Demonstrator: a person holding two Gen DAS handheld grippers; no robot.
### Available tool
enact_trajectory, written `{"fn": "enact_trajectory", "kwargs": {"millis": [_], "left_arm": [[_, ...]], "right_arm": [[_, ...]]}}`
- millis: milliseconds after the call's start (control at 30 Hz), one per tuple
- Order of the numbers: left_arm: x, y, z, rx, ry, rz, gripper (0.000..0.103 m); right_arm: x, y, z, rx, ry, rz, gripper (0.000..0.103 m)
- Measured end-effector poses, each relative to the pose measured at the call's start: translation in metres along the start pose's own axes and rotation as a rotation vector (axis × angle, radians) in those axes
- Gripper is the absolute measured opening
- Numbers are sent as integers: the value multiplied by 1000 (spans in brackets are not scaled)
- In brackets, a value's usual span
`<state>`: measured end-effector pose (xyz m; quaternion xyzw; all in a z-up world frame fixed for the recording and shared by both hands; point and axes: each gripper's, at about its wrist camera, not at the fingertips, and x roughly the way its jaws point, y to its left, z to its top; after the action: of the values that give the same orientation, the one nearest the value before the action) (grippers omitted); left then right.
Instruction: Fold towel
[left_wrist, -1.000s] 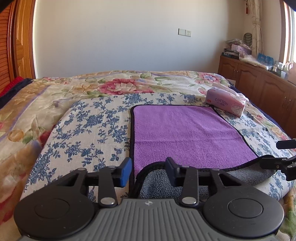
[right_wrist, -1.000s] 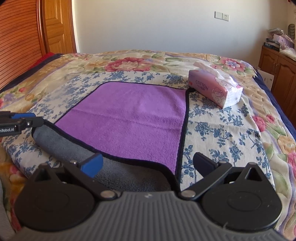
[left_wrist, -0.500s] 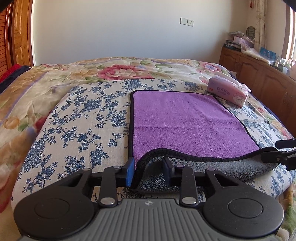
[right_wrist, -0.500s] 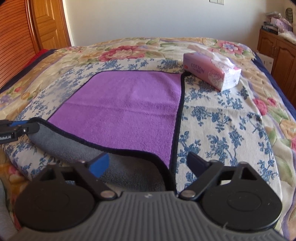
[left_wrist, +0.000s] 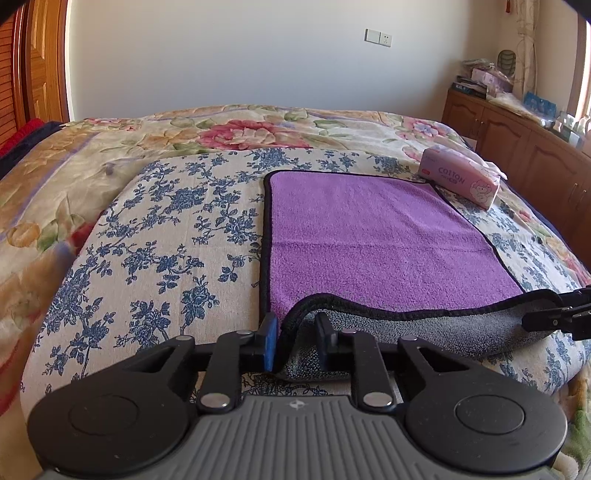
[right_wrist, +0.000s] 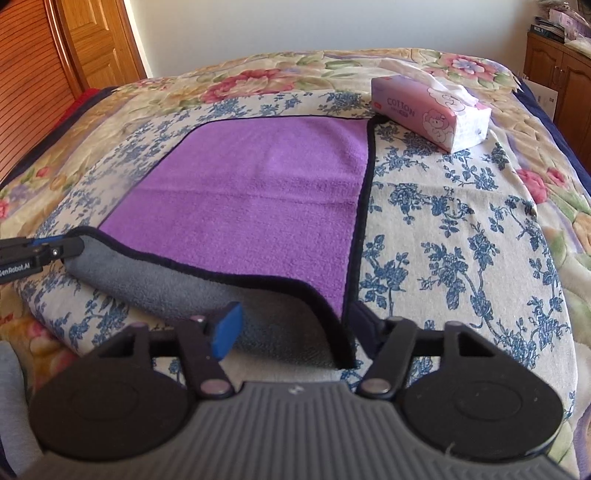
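Note:
A purple towel (left_wrist: 373, 243) with a black border and grey underside lies flat on the floral bed; it also shows in the right wrist view (right_wrist: 255, 199). Its near edge is lifted and curled over, showing grey. My left gripper (left_wrist: 295, 338) is closed around the towel's near left corner. My right gripper (right_wrist: 295, 328) stands around the near right corner with a wider gap; the right finger is partly hidden by the towel edge. Each gripper's tip shows at the edge of the other view.
A pink tissue box (left_wrist: 461, 181) sits by the towel's far right corner, also in the right wrist view (right_wrist: 432, 110). A wooden cabinet (left_wrist: 517, 140) with clutter stands right of the bed. A wooden door (right_wrist: 92, 40) is at the far left.
Both grippers have moved forward and risen, carrying the towel's near edge further over the purple face. The right gripper's fingers have narrowed around the corner.

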<state>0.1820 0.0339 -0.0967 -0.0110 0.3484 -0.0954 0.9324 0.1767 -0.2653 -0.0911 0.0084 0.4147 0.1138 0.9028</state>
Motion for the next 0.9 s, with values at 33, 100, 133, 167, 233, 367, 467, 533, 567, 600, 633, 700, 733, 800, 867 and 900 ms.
{"fn": "enact_trajectory", "kwargs": {"millis": [33, 100, 133, 167, 233, 367, 467, 533, 567, 600, 633, 700, 733, 800, 867, 900], "left_arm": [[0, 0, 0, -1, 4, -2, 23], [1, 0, 0, 0, 11, -5, 22], [2, 0, -1, 2, 15, -5, 22], [2, 0, -1, 3, 18, -5, 22], [3, 0, -1, 4, 22, -5, 23], [2, -1, -2, 6, 23, -6, 21], [2, -2, -1, 7, 21, -15, 9], [1, -2, -1, 10, 18, -26, 7], [0, -3, -1, 12, 15, -29, 7], [-1, -4, -1, 16, 12, -30, 7], [-1, -5, 0, 19, 9, -31, 7], [-2, -5, 0, 19, 3, -34, 6], [-3, -5, 1, 18, 0, -35, 6], [-5, -5, 2, 15, -7, -36, 6], [-5, -4, 3, 12, -12, -37, 6], [-6, -4, 3, 11, -15, -37, 6]], "right_arm": [[0, -1, 1, -1, 1, -3, 55], [0, -3, 1, 0, 1, -7, 50], [0, -4, 1, -2, 1, -11, 48], [0, -4, 1, -3, 1, -17, 47], [0, -5, 1, -1, 3, -23, 42], [0, -5, 1, -12, 8, -28, 24], [-1, -4, 2, -19, 5, -33, 22], [-2, -5, 2, -19, 1, -34, 20], [-2, -5, 2, -19, -1, -33, 19], [-2, -6, 3, -20, -2, -34, 16], [-2, -6, 3, -21, -3, -35, 10], [-3, -7, 3, -18, -9, -30, 10], [-4, -7, 3, -18, -14, -26, 9], [-5, -6, 4, -21, -20, -20, 8], [-6, -6, 4, -18, -26, -19, 6], [-6, -6, 4, -16, -29, -19, 5]]}}
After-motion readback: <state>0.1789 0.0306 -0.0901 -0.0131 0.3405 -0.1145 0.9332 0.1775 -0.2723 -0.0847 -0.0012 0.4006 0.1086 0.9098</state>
